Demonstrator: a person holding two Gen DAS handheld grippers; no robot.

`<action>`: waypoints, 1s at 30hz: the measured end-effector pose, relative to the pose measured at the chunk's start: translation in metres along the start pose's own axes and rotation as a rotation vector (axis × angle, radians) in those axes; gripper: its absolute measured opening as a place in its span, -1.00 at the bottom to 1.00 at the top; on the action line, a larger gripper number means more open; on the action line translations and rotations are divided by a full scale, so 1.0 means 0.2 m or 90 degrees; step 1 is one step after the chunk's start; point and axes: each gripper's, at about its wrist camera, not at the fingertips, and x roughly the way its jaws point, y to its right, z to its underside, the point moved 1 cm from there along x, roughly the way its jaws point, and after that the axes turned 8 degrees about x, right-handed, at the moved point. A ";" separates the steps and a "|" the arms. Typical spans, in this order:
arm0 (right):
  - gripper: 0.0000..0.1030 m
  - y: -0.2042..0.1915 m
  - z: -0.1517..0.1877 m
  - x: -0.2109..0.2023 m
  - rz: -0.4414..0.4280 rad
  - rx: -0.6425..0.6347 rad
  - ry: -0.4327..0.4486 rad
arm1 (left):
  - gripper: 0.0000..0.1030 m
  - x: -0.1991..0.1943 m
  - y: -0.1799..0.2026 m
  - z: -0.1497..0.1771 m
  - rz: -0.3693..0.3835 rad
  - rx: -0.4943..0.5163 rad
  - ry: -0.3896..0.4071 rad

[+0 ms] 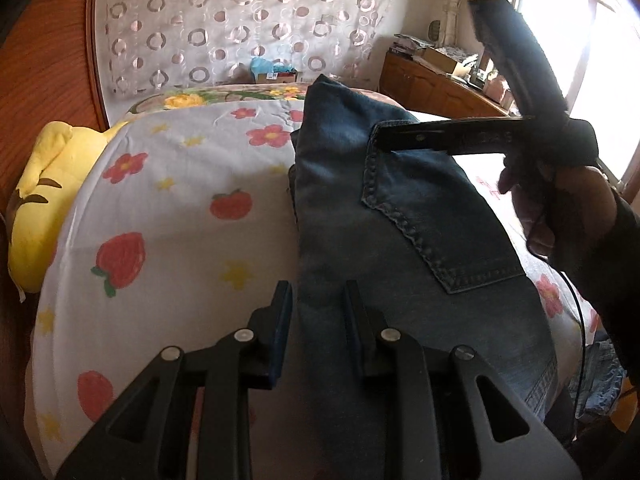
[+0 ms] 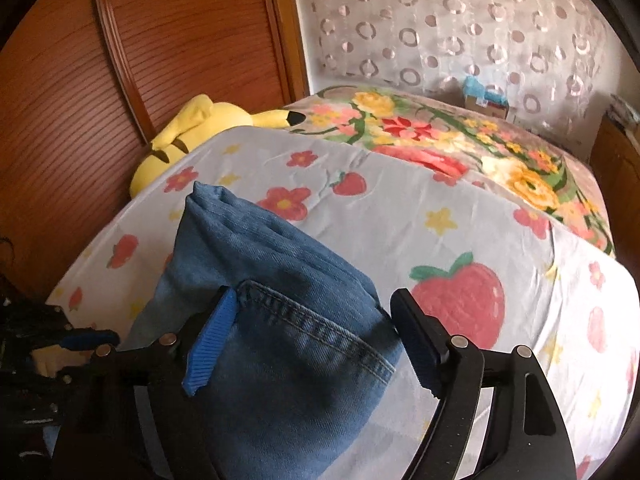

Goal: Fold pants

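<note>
1. My left hand-held gripper point(image 1: 316, 308) is clenched on the near edge of the folded pants point(image 1: 360, 184).
2. My right hand-held gripper point(image 2: 312, 328) stands released, its fingers point(image 2: 212, 336) straddling the pocket seam point(image 2: 320, 332) without pressing.
3. The pants lie on the bed point(image 2: 400, 216); open sheet spreads on either side of them.
4. Farther off, a yellow plush toy point(image 2: 188, 132) sits at the bed's edge by the wooden wardrobe point(image 2: 120, 80).

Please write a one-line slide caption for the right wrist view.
Right hand-held gripper, jaws open, over folded blue jeans on a strawberry-print bed sheet.
</note>
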 end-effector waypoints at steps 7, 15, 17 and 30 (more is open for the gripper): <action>0.57 0.08 0.10 -0.05 -0.028 0.029 -0.055 | -0.19 0.02 -0.03 0.01 -0.013 -0.012 -0.005; 0.57 0.13 0.12 0.02 -0.077 0.058 -0.067 | 0.07 0.05 -0.05 0.01 -0.032 -0.027 -0.011; 0.57 0.13 0.12 0.04 -0.089 0.064 -0.068 | 0.08 0.05 -0.06 0.01 -0.027 -0.033 -0.013; 0.58 0.13 0.15 0.04 -0.105 0.065 -0.056 | 0.09 0.06 -0.06 -0.01 -0.035 -0.027 -0.030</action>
